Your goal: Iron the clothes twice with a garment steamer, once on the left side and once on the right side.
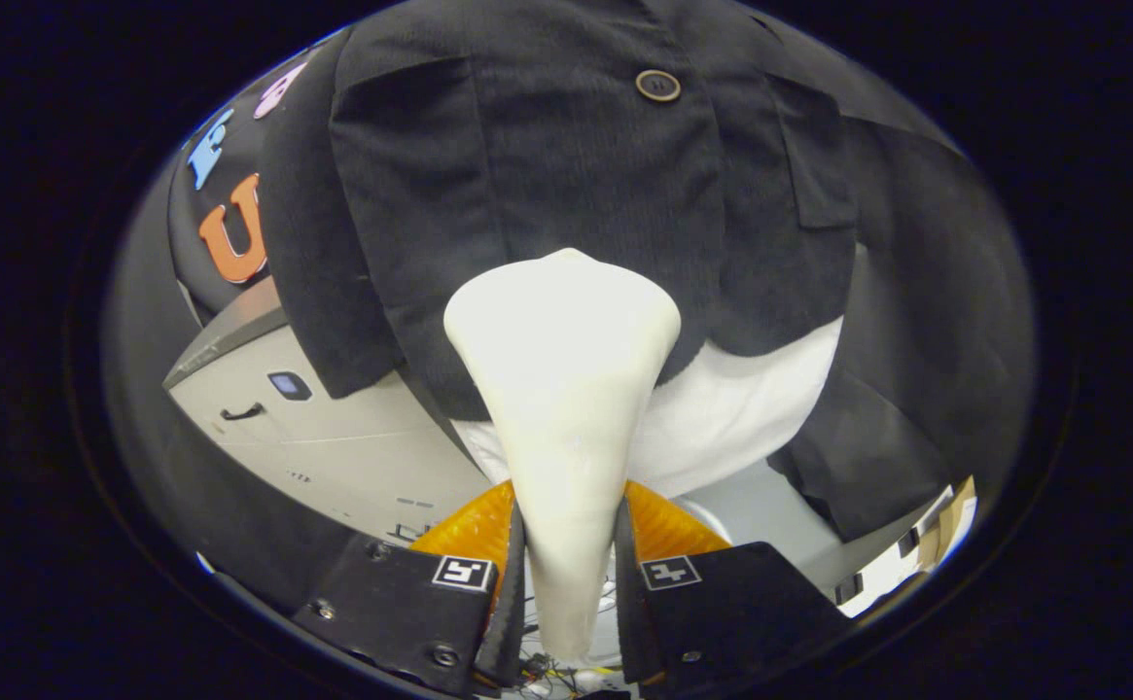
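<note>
Fingers [569, 564] of mine pinched the white garment steamer [562, 389] by its narrow handle, one pad on each side. Its wide head stood just ahead of them, against the black jacket [576, 175] hanging over a white shirt [731, 408], below the button [657, 86].

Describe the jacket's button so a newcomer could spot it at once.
A black jacket hangs beyond the gripper, whose fingers clamp a cream, cone-shaped steamer. High on its front, above the steamer's head, sits one small round brown button, the only button visible.
</note>
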`<state>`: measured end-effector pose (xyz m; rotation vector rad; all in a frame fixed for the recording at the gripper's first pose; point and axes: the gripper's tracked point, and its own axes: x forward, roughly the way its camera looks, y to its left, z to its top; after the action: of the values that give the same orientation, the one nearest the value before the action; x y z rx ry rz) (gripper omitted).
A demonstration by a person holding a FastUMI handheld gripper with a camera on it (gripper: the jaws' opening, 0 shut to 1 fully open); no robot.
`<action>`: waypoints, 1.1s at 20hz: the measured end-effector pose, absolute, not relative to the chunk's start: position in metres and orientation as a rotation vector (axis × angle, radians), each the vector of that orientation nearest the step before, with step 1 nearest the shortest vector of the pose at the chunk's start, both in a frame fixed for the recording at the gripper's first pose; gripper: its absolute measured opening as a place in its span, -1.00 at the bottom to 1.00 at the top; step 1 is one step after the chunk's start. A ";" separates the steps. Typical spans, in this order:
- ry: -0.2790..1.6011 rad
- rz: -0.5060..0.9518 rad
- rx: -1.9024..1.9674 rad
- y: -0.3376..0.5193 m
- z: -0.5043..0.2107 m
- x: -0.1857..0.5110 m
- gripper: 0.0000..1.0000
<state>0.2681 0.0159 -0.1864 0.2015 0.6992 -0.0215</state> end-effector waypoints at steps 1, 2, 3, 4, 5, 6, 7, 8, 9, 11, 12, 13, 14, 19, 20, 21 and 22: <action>0.706 -0.025 0.205 0.016 -0.190 0.266 -0.16; 0.708 -0.028 0.209 0.016 -0.191 0.265 -0.16; 0.707 -0.031 0.214 0.014 -0.191 0.263 -0.16; 0.703 -0.035 0.220 0.013 -0.188 0.262 -0.16; 0.696 -0.038 0.226 0.011 -0.184 0.260 -0.16; 0.686 -0.041 0.232 0.010 -0.179 0.259 -0.16; 0.674 -0.044 0.240 0.008 -0.172 0.257 -0.16; 0.660 -0.046 0.248 0.005 -0.163 0.252 -0.16; 0.642 -0.049 0.258 0.001 -0.152 0.249 -0.16; 0.600 -0.056 0.276 -0.011 -0.127 0.237 -0.16; 0.576 -0.061 0.286 -0.019 -0.113 0.232 -0.16; 0.551 -0.069 0.294 -0.027 -0.098 0.225 -0.16; 0.525 -0.078 0.306 -0.035 -0.083 0.220 -0.16; 0.395 -0.109 0.350 -0.080 -0.001 0.199 -0.16; 0.369 -0.112 0.356 -0.087 0.016 0.198 -0.16; 0.341 -0.111 0.362 -0.095 0.032 0.200 -0.16; 0.314 -0.110 0.365 -0.102 0.048 0.203 -0.16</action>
<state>0.2027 -0.1019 0.0479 0.3653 0.3141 -0.1104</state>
